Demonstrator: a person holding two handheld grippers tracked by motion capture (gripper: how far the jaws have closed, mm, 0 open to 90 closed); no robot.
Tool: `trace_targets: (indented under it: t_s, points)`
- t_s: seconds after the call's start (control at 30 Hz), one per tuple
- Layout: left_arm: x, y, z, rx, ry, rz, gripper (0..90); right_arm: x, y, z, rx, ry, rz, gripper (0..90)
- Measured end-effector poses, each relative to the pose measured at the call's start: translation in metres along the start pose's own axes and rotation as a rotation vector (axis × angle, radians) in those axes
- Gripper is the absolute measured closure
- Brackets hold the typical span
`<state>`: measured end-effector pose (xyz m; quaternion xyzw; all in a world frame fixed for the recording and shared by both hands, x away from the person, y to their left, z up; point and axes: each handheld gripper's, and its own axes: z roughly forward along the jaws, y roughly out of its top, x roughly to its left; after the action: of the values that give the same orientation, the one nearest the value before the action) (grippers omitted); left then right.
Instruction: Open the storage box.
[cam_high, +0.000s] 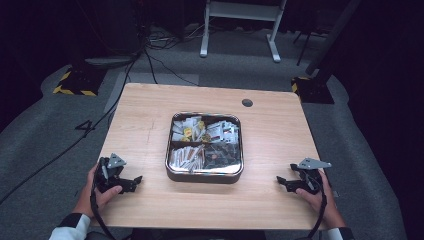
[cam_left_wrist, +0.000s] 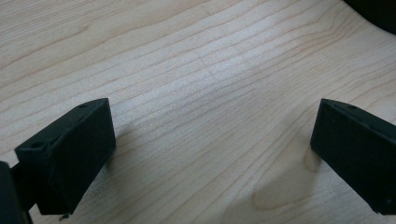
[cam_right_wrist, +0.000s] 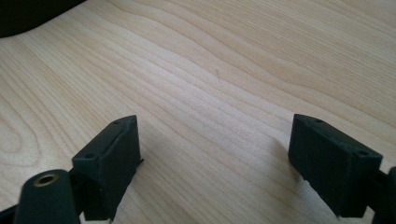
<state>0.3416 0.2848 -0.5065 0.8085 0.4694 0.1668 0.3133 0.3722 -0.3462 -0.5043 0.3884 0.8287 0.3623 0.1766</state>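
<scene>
A metal tray with four compartments sits at the middle of the wooden table; it holds several small packets and sachets. My left gripper rests low at the table's front left, held by a hand, jaws pointing right toward the tray. In the left gripper view the left gripper stands open over bare wood. My right gripper rests at the front right, jaws pointing left toward the tray. The right gripper is open too, with only wood grain between its jaws.
A round cable hole lies at the table's far right. Beyond the table are grey carpet, black cables and a white stand's legs. Bare wood stretches on both sides of the tray and in front of it.
</scene>
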Motion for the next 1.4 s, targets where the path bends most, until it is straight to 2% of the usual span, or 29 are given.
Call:
trace_targets:
  t_s: [0.23,0.5,0.67,0.83,1.1,1.17,1.2,1.27,1.3,1.33,1.37,1.4]
  points:
    - [0.001,-0.001,-0.001,-0.001,-0.003,0.002,0.2,0.000,0.000,0.000,0.002,0.000,0.001,16.3]
    - [0.002,-0.002,-0.002,-0.002,-0.005,0.009,0.2,0.001,0.002,0.001,0.016,-0.026,0.027,16.2]
    - [0.002,-0.002,-0.002,-0.001,-0.006,0.010,0.1,-0.004,0.004,0.001,0.010,0.003,0.043,18.2]
    - [0.002,-0.002,-0.002,-0.001,-0.007,0.012,0.1,-0.005,0.010,-0.004,-0.014,0.014,0.031,21.0]
    - [0.002,-0.002,-0.002,-0.002,-0.007,0.012,0.2,0.001,0.036,-0.010,-0.046,0.037,-0.024,24.2]
    - [0.002,-0.002,-0.002,-0.001,-0.008,0.014,0.2,0.004,0.049,-0.010,-0.048,0.054,-0.046,24.2]
    - [0.002,-0.002,-0.002,-0.001,-0.008,0.014,0.2,0.004,0.049,-0.010,-0.048,0.054,-0.046,24.2]
    - [0.002,-0.002,-0.002,-0.001,-0.010,0.015,0.2,0.009,0.062,-0.010,-0.046,0.060,-0.079,25.1]
    - [0.002,-0.002,-0.002,-0.001,-0.010,0.015,0.2,0.009,0.062,-0.010,-0.046,0.060,-0.079,25.1]
    - [0.003,-0.002,-0.002,0.000,-0.009,0.017,0.3,0.012,0.073,-0.008,-0.053,0.066,-0.097,25.1]
    - [0.003,-0.002,-0.002,0.000,-0.009,0.017,0.3,0.012,0.073,-0.008,-0.053,0.066,-0.097,25.1]
    - [0.003,-0.002,-0.002,-0.001,-0.009,0.016,0.3,0.015,0.083,-0.006,-0.058,0.075,-0.111,25.2]
